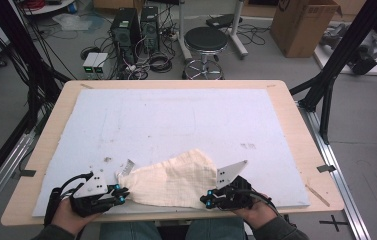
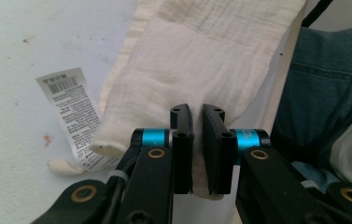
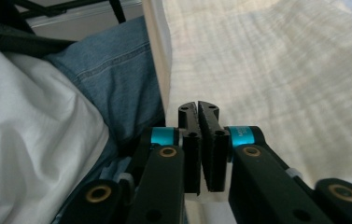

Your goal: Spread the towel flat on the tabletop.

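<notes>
A cream gauze cloth point(image 1: 176, 180) lies crumpled on the white mat near the table's front edge, with a printed care label point(image 1: 130, 165) sticking out at its left end. My left gripper point(image 1: 121, 194) is at the cloth's left end. In the left gripper view the cloth point(image 2: 201, 60) runs away from the gripper point(image 2: 197, 116), whose jaws are shut on a fold of it, and the label point(image 2: 73, 112) lies to the left. My right gripper point(image 1: 207, 200) is at the cloth's front right edge. In the right gripper view this gripper point(image 3: 198, 112) is shut on the edge of the cloth point(image 3: 281, 70).
The white mat point(image 1: 176, 115) covers most of the wooden table point(image 1: 296, 125). Behind the table stand a black stool point(image 1: 205, 42), computer towers point(image 1: 126, 30) and a cardboard box point(image 1: 301, 25). The person's jeans point(image 3: 113, 79) are just off the front edge.
</notes>
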A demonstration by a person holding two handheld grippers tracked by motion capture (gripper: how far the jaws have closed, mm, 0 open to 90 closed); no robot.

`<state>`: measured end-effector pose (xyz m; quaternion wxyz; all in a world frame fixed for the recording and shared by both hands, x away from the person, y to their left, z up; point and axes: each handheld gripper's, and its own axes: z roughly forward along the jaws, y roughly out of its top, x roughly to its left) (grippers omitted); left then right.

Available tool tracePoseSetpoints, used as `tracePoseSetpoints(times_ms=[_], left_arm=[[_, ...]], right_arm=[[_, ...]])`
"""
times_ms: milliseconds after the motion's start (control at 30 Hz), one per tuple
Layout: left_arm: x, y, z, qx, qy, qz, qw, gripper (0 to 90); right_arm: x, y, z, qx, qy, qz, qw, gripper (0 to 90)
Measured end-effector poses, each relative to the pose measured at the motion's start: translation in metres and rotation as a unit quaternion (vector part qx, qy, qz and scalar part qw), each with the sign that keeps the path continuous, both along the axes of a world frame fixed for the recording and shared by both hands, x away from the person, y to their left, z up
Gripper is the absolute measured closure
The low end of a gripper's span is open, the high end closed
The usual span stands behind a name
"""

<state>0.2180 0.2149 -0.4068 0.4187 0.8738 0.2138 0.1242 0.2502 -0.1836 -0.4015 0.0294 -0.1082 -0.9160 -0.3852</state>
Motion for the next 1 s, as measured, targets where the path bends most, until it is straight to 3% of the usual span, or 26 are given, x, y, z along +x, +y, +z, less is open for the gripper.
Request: tracePoseSetpoints(times_ms=[33,100,167,200,233,333,367,400,433,500,567,600,633,733,800,833,900,1000], left_arm=[[0.000,-0.001,-0.002,0.000,0.001,-0.005,1.0000,80.4],[-0.001,-0.002,-0.005,-0.006,0.005,-0.003,1.0000,74.8],[-0.001,-0.003,-0.006,-0.015,0.008,-0.006,0.9998,62.5],[-0.001,-0.003,-0.006,-0.018,0.007,-0.004,0.9998,62.5],[0.000,-0.002,-0.005,-0.022,0.008,0.001,0.9997,56.3],[0.005,0.004,0.001,-0.038,0.006,0.012,0.9992,51.1],[0.007,0.006,0.003,-0.044,0.005,0.023,0.9988,51.1],[0.014,0.012,0.008,-0.053,0.000,0.036,0.9980,48.7],[0.014,0.012,0.008,-0.053,0.000,0.036,0.9980,49.0],[0.023,0.018,0.012,-0.064,-0.003,0.061,0.9961,51.7],[0.034,0.024,0.015,-0.072,-0.001,0.080,0.9942,53.3],[0.039,0.025,0.016,-0.071,-0.002,0.096,0.9928,58.3],[0.045,0.027,0.016,-0.070,0.002,0.106,0.9919,58.3],[0.061,0.026,0.009,-0.063,0.017,0.122,0.9904,65.6],[0.069,0.024,0.002,-0.054,0.034,0.127,0.9898,65.7],[0.072,0.023,-0.005,-0.044,0.048,0.123,0.9903,65.5],[0.073,0.022,-0.008,-0.039,0.054,0.123,0.9901,65.5],[0.073,0.020,-0.017,-0.016,0.070,0.112,0.9911,63.0]], right_arm=[[0.000,0.001,0.000,0.001,-0.001,-0.002,1.0000,78.5],[0.001,0.001,0.001,0.003,0.004,-0.006,1.0000,76.7],[0.009,0.001,0.012,0.029,-0.002,-0.020,0.9994,66.0],[0.009,0.001,0.012,0.029,-0.002,-0.020,0.9994,66.0],[0.020,0.001,0.020,0.033,-0.012,-0.032,0.9989,63.4],[0.044,0.002,0.029,0.035,-0.020,-0.069,0.9969,61.1],[0.044,0.002,0.029,0.035,-0.020,-0.069,0.9969,61.1],[0.063,0.003,0.031,0.036,-0.032,-0.093,0.9945,60.1],[0.063,0.003,0.031,0.036,-0.032,-0.093,0.9945,60.1],[0.091,0.007,0.028,0.031,-0.030,-0.124,0.9914,58.0],[0.099,0.009,0.026,0.026,-0.031,-0.131,0.9905,56.8],[0.113,0.013,0.021,0.024,-0.021,-0.140,0.9897,56.6],[0.113,0.013,0.021,0.024,-0.021,-0.140,0.9897,56.6],[0.129,0.022,0.006,-0.009,-0.022,-0.148,0.9888,55.3],[0.135,0.023,0.000,-0.018,-0.010,-0.152,0.9882,55.0],[0.137,0.024,-0.002,-0.017,-0.007,-0.150,0.9885,55.0],[0.138,0.024,-0.003,-0.019,-0.006,-0.150,0.9884,55.0],[0.142,0.026,-0.009,-0.031,0.006,-0.151,0.9881,54.7]])
